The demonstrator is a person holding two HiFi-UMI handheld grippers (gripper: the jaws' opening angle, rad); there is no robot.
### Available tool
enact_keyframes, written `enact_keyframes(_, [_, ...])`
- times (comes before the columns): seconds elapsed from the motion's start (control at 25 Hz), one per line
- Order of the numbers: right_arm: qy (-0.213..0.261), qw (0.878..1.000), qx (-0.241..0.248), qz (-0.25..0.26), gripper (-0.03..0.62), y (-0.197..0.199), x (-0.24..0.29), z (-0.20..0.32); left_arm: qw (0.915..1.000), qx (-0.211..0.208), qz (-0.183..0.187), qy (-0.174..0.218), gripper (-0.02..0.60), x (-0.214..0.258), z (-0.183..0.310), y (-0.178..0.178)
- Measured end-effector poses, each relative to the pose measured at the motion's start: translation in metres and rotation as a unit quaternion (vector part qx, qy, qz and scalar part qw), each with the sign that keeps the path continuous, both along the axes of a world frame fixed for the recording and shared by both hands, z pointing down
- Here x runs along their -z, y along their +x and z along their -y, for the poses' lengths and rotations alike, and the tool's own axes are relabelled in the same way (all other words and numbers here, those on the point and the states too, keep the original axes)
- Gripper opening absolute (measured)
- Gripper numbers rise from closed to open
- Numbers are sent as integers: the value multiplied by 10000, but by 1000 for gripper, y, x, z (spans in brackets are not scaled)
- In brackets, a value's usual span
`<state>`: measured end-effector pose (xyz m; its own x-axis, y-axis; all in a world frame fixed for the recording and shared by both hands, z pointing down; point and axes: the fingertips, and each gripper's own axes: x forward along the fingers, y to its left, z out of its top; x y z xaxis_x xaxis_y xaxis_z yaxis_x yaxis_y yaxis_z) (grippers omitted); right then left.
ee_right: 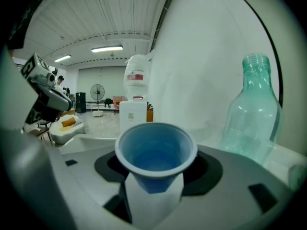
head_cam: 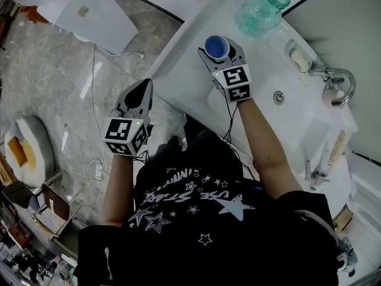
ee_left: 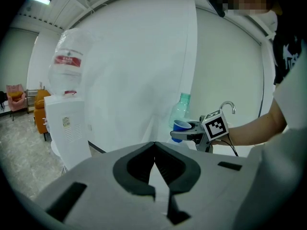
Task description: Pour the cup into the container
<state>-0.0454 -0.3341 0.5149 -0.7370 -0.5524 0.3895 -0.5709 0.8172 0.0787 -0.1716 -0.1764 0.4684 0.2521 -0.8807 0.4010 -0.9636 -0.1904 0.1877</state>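
A blue plastic cup [head_cam: 217,45] stands upright between the jaws of my right gripper [head_cam: 221,51], which is shut on its lower body. In the right gripper view the cup [ee_right: 156,152] fills the middle and looks empty or nearly so. A clear green glass bottle [ee_right: 252,114] stands open-mouthed just beyond and to the right. The head view shows the bottle [head_cam: 262,11] on the white counter [head_cam: 184,64], past the cup. My left gripper [head_cam: 141,89] hangs off the counter's edge over the floor, shut and empty. The left gripper view also shows the cup [ee_left: 181,126] and bottle [ee_left: 182,108].
A sink with a chrome faucet [head_cam: 337,81] and a drain [head_cam: 278,97] lies right of the cup, with a soap dish [head_cam: 299,58] nearby. A white water dispenser [ee_left: 67,123] stands on the floor to the left. Cables run across the floor [head_cam: 98,136].
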Motion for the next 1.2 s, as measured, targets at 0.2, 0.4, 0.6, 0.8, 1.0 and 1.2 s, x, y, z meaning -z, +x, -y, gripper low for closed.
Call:
enact_keyframes(0.2, [-65,9999,-87,123,285,15,34,-2,9999,-130,-23,107,8,8,2,-2])
enact_keyframes(0.4, [-156,9994,-208,231,285,39,70,3,9991,-361,3,239,9,19,13,4])
enact_keyframes(0.6, [-173,9992,-305,189,285,65,103,11,9975,-591,15,377,9,34,34,11])
enact_keyframes(0.8, [-162,9991,-364,111,285,89,129,18,9961,-745,-47,472,8,51,57,20])
enact_keyframes(1.0, [-229,9981,-524,228,284,114,157,34,9934,-948,-22,645,9,74,86,35])
enact_keyframes(1.2, [-213,9979,-597,98,284,132,178,58,9897,-1173,-91,815,9,100,123,52])
